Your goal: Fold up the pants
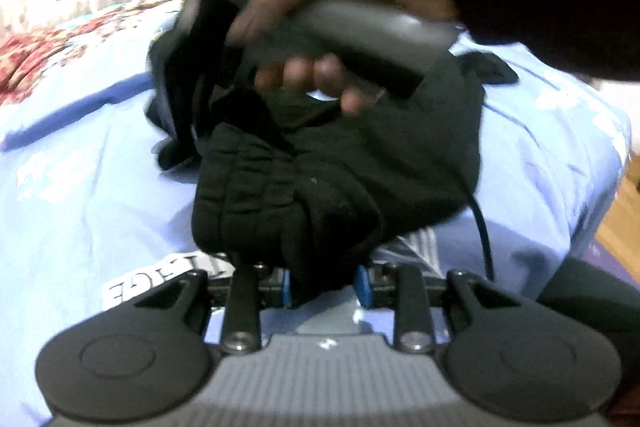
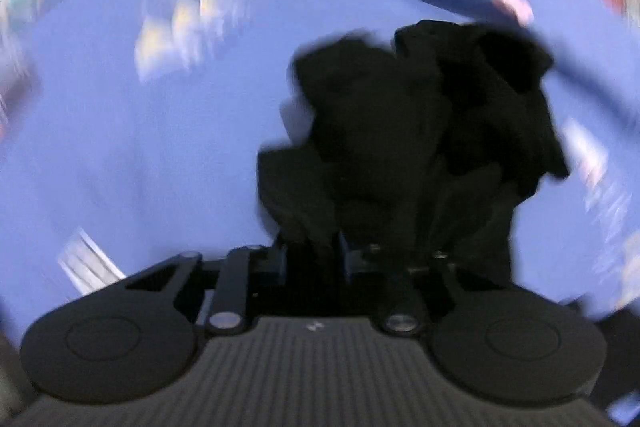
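Black pants (image 1: 320, 167) bunched, held up over blue bed sheet (image 1: 100, 187). Clenched by left claw (image 1: 322, 285) and right claw (image 2: 312, 253); right view blurred.

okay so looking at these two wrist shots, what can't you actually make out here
- Right wrist view: motion blur smears the bedsheet prints and pants folds.
- Left wrist view: the hand and right gripper handle cover the pants' upper part; waistband or leg cannot be told.
- Left gripper: bunched cloth hides its fingertips.
- Right gripper: dark cloth hides its pads.
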Demonstrator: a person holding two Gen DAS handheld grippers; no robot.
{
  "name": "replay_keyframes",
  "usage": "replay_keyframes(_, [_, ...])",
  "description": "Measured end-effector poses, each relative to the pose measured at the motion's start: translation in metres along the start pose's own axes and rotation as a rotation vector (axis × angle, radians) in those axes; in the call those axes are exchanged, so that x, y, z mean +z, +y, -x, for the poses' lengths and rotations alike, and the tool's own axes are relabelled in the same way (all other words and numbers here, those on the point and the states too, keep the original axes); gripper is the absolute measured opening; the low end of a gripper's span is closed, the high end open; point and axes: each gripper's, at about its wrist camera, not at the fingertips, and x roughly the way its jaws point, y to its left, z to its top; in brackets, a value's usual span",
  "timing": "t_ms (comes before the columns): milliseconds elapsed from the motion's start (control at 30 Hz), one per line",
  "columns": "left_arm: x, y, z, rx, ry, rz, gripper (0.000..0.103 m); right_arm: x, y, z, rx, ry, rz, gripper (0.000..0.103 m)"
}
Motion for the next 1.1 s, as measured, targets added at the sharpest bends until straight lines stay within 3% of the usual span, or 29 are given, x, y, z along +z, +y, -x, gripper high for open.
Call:
replay_keyframes(100, [-0.001, 0.026, 0.01, 0.047, -0.038, 0.099, 0.026, 0.021, -0.013, 0.022, 0.191, -0.098, -0.178, 0.021])
replay_keyframes(300, [-0.009, 0.111, 0.037, 0.205, -0.106, 0.399, 0.021, 0.069, 0.022, 0.024, 0.416, -0.266, -0.311, 0.021])
replay_keyframes(333, [-0.013, 0.131, 0.041, 0.217, -0.105, 0.472, 0.02, 0.076, 0.032, 0.021, 0.449, -0.292, -0.326, 0.021])
replay_keyframes(400, [-0.023, 0.161, 0.043, 0.238, -0.098, 0.587, 0.009, 0.089, 0.052, 0.013, 0.482, -0.325, -0.334, 0.021])
replay_keyframes(467, [-0.033, 0.183, 0.043, 0.278, -0.082, 0.662, 0.008, 0.096, 0.069, -0.004, 0.509, -0.32, -0.357, 0.021])
replay_keyframes(633, [-0.064, 0.218, 0.044, 0.282, -0.03, 0.805, 0.01, 0.092, 0.105, -0.056, 0.475, -0.231, -0.374, 0.023])
replay_keyframes(733, [-0.076, 0.228, 0.049, 0.286, -0.038, 0.853, 0.023, 0.083, 0.112, -0.074, 0.395, -0.176, -0.352, 0.038])
replay_keyframes(767, [-0.078, 0.233, 0.053, 0.281, -0.049, 0.869, 0.032, 0.079, 0.111, -0.073, 0.375, -0.183, -0.355, 0.058])
replay_keyframes(800, [-0.079, 0.239, 0.058, 0.272, -0.063, 0.887, 0.043, 0.078, 0.109, -0.069, 0.361, -0.204, -0.351, 0.065])
replay_keyframes(867, [-0.081, 0.252, 0.062, 0.242, -0.093, 0.93, 0.047, 0.074, 0.101, -0.049, 0.352, -0.264, -0.305, 0.065])
replay_keyframes(1000, [-0.07, 0.279, 0.052, 0.189, -0.123, 0.971, 0.047, 0.049, 0.075, 0.004, 0.36, -0.391, -0.212, 0.064])
replay_keyframes(1067, [-0.063, 0.294, 0.037, 0.156, -0.128, 0.969, 0.048, 0.028, 0.063, 0.024, 0.376, -0.412, -0.19, 0.064])
replay_keyframes(1100, [-0.059, 0.299, 0.03, 0.141, -0.131, 0.962, 0.054, 0.016, 0.059, 0.03, 0.386, -0.415, -0.175, 0.064])
